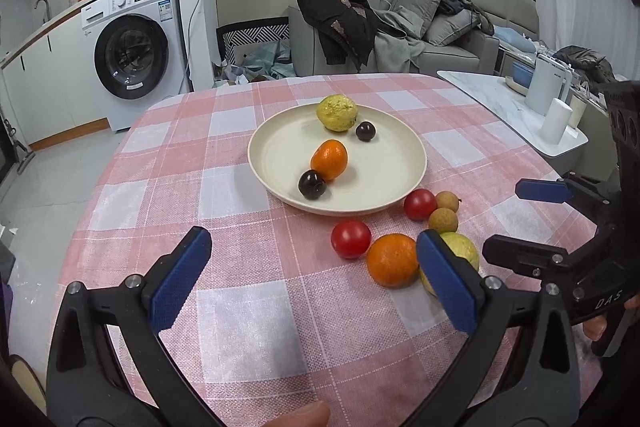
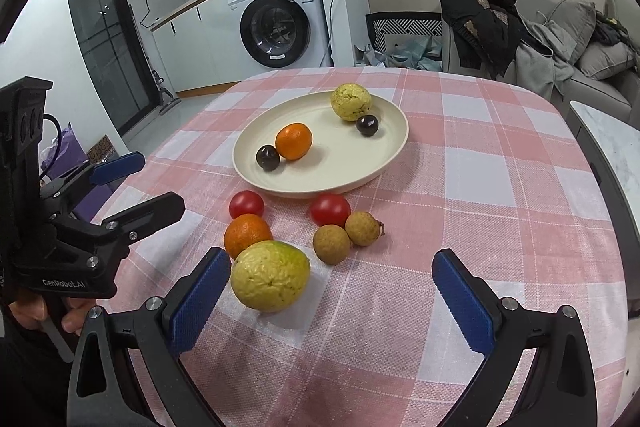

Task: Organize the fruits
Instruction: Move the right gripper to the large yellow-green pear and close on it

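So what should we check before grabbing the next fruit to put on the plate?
1. Right gripper open: ok, its jaws are wide apart and hold nothing.
2. Left gripper open: ok, also empty.
3. Nearest fruit reachable: ok, the big yellow-green fruit lies on the cloth beside the right gripper's left finger, but not yet centred between the fingers.
4. Neighbours out of the way: not ok, the loose orange sits right behind that fruit, maybe touching.
5. Room on the plate: ok, its near half is bare.
6. Fruit left off the plate: not ok, six remain on the cloth.
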`<action>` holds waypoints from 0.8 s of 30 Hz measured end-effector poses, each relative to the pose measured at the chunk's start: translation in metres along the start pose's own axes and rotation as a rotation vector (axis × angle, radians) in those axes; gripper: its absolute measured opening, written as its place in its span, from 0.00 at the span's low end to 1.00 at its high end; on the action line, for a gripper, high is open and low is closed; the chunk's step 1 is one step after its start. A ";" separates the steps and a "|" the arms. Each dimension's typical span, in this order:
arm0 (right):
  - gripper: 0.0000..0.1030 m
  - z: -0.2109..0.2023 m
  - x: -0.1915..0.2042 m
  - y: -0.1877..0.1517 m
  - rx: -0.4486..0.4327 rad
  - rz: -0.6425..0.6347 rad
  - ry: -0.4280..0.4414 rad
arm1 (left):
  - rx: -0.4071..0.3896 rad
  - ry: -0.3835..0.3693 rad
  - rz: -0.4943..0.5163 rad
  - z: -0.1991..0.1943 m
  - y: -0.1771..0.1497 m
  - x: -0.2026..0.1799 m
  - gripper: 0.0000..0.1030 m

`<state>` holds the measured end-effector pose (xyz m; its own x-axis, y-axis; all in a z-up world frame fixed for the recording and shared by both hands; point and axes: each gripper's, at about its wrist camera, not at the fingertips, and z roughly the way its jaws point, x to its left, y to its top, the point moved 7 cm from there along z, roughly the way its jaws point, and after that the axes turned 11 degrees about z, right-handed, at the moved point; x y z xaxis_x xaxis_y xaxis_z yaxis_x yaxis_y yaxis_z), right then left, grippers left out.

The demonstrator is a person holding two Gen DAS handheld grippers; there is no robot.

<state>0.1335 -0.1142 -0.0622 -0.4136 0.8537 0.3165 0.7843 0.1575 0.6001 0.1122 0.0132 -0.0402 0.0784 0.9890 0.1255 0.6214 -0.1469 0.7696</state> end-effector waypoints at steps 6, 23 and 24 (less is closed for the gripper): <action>1.00 0.005 0.004 -0.006 0.017 -0.012 -0.001 | 0.008 -0.003 -0.007 0.004 -0.002 0.001 0.99; 1.00 0.026 0.007 -0.023 0.103 -0.013 -0.013 | 0.031 -0.001 -0.012 0.013 -0.006 0.004 0.99; 1.00 0.028 0.007 -0.024 0.113 -0.013 -0.013 | 0.033 -0.001 -0.014 0.014 -0.007 0.005 0.99</action>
<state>0.1249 -0.0985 -0.0950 -0.4184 0.8575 0.2995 0.8265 0.2227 0.5170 0.1194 0.0191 -0.0535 0.0703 0.9909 0.1147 0.6481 -0.1328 0.7499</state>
